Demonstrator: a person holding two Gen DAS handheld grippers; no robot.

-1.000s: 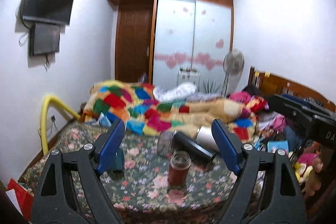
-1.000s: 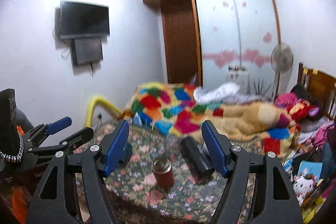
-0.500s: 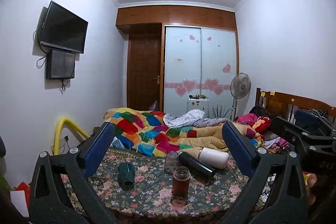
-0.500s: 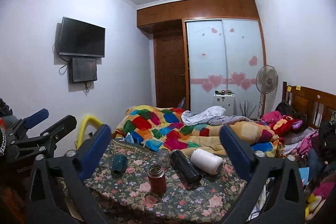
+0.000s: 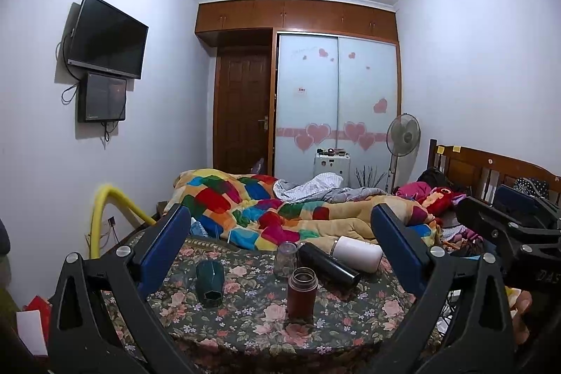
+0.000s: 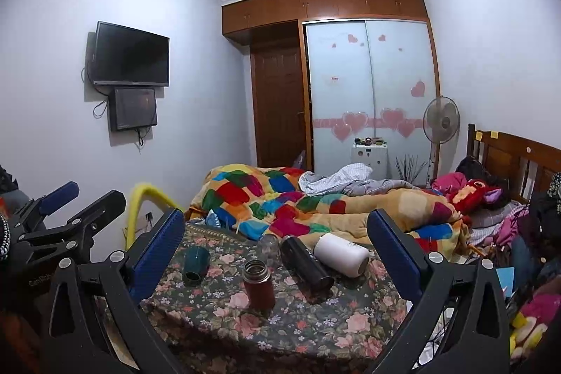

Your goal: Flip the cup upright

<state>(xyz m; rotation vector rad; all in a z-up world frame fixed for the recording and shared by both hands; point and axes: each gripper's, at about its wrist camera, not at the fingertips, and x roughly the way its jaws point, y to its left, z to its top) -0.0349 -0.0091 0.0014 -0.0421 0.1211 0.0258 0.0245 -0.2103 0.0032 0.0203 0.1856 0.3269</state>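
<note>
A floral-clothed table (image 5: 245, 321) (image 6: 298, 321) holds several cups. A dark green cup (image 5: 209, 279) (image 6: 195, 263) lies tipped on its side at the left. A black flask (image 5: 328, 264) (image 6: 306, 263) and a white cup (image 5: 357, 254) (image 6: 342, 254) lie on their sides at the back right. A brown-red cup (image 5: 302, 291) (image 6: 258, 284) stands upright in the middle. A clear glass (image 5: 284, 257) (image 6: 268, 246) stands upside down behind it. My left gripper (image 5: 280, 255) and right gripper (image 6: 277, 255) are both open and empty, held back from the table.
A bed with a patchwork quilt (image 5: 266, 209) lies right behind the table. A yellow tube (image 5: 105, 212) arcs at the left wall. Toys and clothes (image 6: 526, 314) pile up at the right. The other gripper shows at the right edge (image 5: 508, 233) and left edge (image 6: 52, 226).
Both grippers have opened wider and pulled back and up from the table, so the cups look smaller and more of the room and ceiling shows.
</note>
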